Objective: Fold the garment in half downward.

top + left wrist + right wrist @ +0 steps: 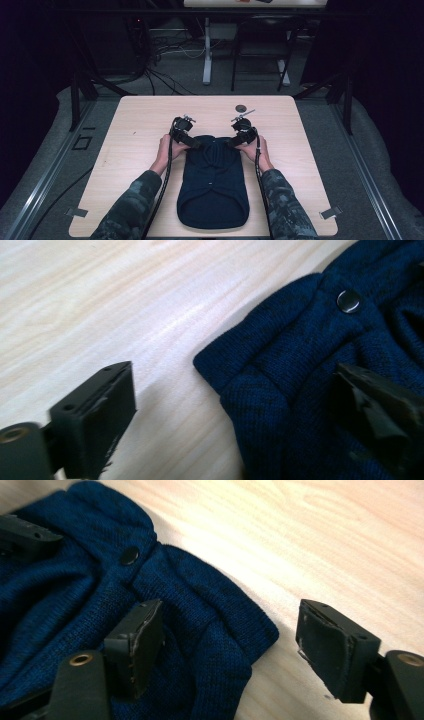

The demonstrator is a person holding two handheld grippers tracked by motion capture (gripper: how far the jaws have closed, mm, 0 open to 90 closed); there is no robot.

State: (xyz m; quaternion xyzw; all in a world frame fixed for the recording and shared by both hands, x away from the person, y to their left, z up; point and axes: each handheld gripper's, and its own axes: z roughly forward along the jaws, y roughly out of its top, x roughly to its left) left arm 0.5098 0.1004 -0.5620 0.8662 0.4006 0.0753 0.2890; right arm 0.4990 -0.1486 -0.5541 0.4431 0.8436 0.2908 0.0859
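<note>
Two grippers are flanking the far corners of the dark navy knitted garment [213, 182], which is lying flat near the desk's [135, 125] near edge. Folding looks barely begun; no corner is gripped yet. The left gripper [196, 145] and right gripper [231, 143] are angling inward, jaws wide, straddling fabric.

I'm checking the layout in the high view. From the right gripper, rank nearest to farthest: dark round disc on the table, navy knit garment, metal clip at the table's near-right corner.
1. navy knit garment, at the right gripper
2. dark round disc, just beyond
3. metal clip, near-right corner
</note>
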